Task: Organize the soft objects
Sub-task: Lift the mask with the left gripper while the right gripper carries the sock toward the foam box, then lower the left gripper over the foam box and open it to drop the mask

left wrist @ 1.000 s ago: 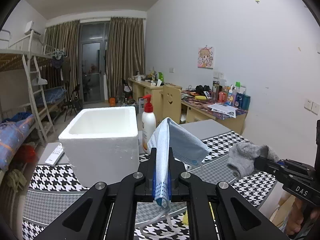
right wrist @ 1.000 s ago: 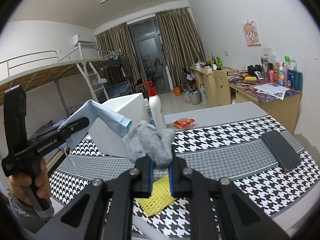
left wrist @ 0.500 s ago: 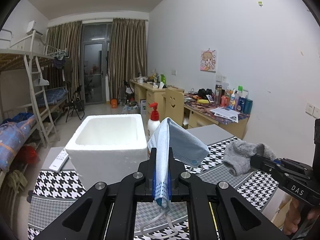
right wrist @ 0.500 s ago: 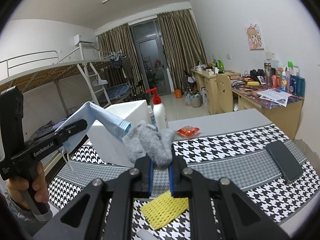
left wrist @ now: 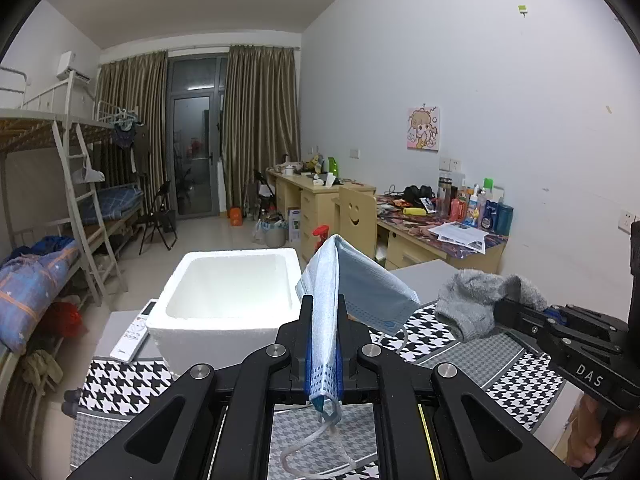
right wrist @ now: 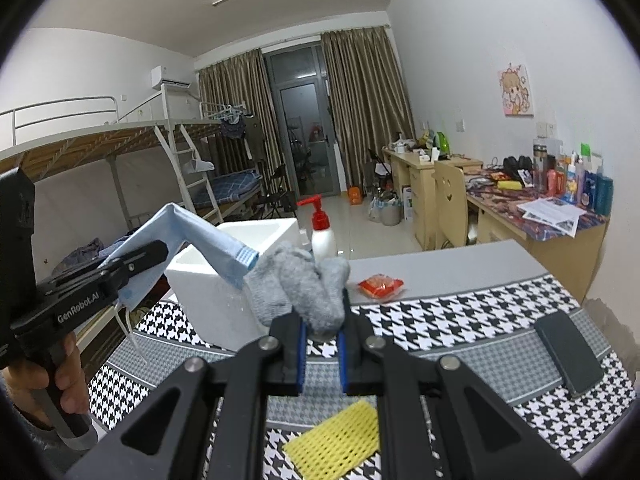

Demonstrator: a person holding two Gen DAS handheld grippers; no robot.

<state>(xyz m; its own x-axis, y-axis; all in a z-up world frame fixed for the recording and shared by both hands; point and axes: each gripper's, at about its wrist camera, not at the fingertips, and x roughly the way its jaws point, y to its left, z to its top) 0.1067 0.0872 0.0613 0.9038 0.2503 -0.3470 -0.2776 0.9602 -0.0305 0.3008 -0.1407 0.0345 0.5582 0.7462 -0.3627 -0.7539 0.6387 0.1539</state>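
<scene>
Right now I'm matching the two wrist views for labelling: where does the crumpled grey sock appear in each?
Left wrist view: the crumpled grey sock sits at right, pinched by the right gripper.
Right wrist view: it bulges at centre, above the closed fingers.
Shared landmark: the white foam box, left of the sock in both.

I count 1 face mask [left wrist: 352, 292], 1 grey sock [right wrist: 304, 284], 1 foam box [left wrist: 228, 296], 1 pump btl [right wrist: 322, 232], 1 phone [right wrist: 568, 352], 1 yellow foam net [right wrist: 336, 440], 1 remote [left wrist: 134, 330], 1 red packet [right wrist: 380, 286].

Left gripper [left wrist: 323, 344] pinches face mask [left wrist: 352, 288].
</scene>
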